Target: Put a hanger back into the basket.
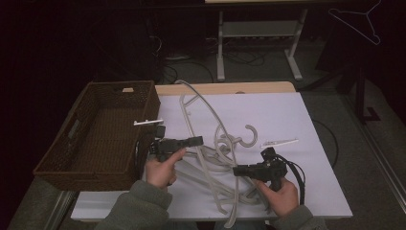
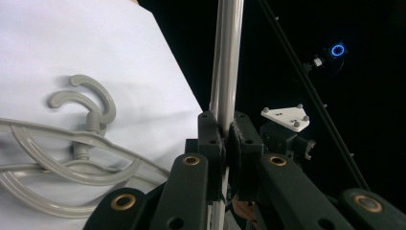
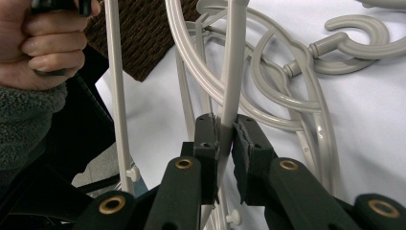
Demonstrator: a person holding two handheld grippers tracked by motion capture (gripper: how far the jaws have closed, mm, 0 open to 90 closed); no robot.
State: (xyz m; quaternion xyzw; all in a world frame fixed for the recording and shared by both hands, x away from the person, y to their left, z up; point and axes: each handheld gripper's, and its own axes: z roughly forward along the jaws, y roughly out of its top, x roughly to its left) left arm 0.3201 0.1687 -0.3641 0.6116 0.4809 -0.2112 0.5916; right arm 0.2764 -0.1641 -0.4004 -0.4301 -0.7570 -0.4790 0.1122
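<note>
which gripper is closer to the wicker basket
Left. The left gripper sits just beside the wicker basket; the right gripper is farther off, across the pile of hangers.

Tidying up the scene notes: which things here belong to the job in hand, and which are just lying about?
In use: grey hangers, left gripper, right gripper.
Lying about: wicker basket, white plates, wire hanger.
</note>
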